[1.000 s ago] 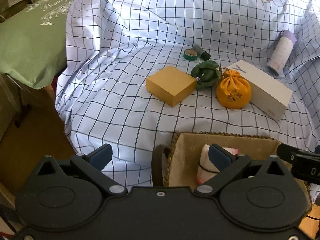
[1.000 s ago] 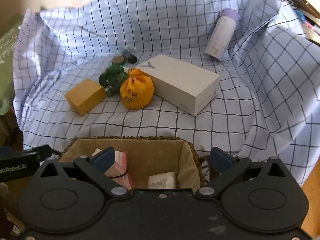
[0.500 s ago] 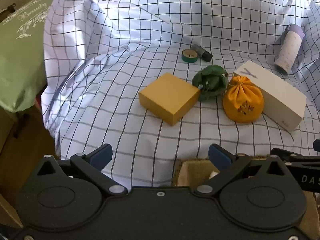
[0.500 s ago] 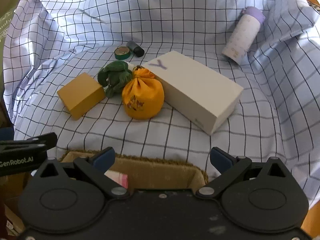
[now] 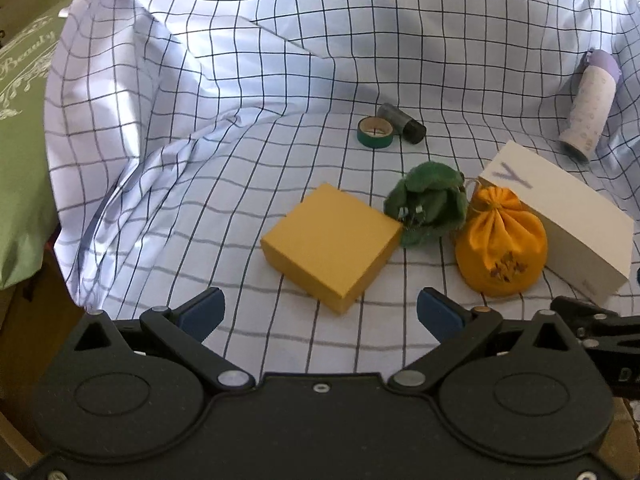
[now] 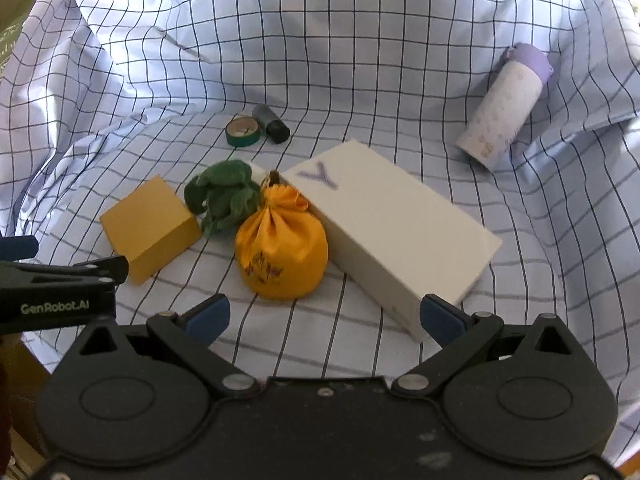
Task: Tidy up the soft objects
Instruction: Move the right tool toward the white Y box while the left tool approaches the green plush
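A checked cloth [image 5: 200, 184] is spread over the surface. On it are laid a yellow box [image 5: 332, 246], green pouch [image 5: 430, 204], orange pouch [image 5: 500, 248], white box [image 5: 568, 220], tape roll [image 5: 375, 132] and bottle [image 5: 590, 106].

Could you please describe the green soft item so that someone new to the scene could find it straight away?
Start at the long white box lying on the checked cloth. An orange drawstring pouch leans against its near side, and a yellow box sits further left. The green fabric pouch lies crumpled between those two, the only green soft thing; the green tape roll behind is a hard ring.
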Tool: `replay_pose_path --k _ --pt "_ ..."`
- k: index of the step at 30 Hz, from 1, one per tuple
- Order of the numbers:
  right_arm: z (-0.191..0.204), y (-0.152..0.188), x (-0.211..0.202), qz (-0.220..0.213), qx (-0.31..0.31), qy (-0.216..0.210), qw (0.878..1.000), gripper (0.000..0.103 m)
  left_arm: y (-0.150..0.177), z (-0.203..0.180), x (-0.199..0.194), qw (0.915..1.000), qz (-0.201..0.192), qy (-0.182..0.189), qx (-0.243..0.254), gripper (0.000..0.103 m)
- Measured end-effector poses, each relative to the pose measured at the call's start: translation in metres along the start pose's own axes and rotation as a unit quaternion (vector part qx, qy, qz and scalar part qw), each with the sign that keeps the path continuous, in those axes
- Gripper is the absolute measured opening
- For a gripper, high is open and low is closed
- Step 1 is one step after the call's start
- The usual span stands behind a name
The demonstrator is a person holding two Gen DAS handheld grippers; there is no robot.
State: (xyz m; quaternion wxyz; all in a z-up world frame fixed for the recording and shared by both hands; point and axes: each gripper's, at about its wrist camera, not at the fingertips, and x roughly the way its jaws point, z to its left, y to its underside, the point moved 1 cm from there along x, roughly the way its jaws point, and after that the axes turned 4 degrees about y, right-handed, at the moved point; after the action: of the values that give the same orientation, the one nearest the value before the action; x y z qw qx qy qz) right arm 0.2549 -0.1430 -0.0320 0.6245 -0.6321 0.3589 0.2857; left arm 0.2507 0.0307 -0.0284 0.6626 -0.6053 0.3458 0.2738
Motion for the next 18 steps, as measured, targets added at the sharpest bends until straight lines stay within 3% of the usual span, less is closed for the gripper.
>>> replay_pose_path --k 18 --pt "-0.006 -0.081 0.055 -0.042 0.001 0.011 0.999 0.102 -0.065 0.003 0.056 0.9999 0.015 -0.001 0.006 0.099"
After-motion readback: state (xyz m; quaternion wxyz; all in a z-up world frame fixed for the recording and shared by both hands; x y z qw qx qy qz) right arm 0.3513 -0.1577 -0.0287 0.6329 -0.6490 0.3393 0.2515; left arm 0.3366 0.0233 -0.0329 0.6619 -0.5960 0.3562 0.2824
